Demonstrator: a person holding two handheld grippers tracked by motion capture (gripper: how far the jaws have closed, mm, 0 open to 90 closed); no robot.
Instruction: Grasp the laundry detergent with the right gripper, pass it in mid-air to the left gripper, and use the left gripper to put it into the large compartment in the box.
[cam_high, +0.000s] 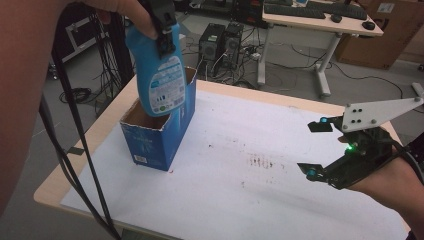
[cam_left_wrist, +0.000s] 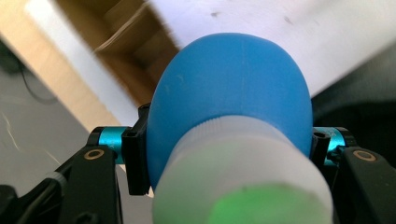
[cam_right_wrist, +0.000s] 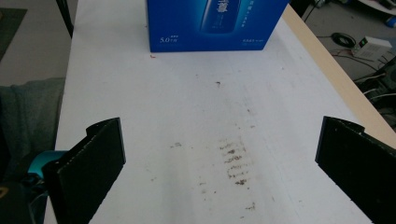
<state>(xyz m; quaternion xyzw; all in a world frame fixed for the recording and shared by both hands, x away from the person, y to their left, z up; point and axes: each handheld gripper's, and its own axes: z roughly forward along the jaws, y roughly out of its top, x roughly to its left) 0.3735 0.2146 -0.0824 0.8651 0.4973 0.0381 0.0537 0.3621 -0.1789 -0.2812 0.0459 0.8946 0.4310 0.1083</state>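
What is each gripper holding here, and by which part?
The left gripper clamps the blue bottle just below its white cap, above the open box. The right gripper holds nothing.

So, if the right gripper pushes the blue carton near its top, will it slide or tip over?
The blue carton probably tips rather than slides: it stands tall on a narrow base. With its top open and seemingly nothing inside, it looks light, so even a gentle push may shift it. The white table cover looks smooth, so a low push would likely slide it.
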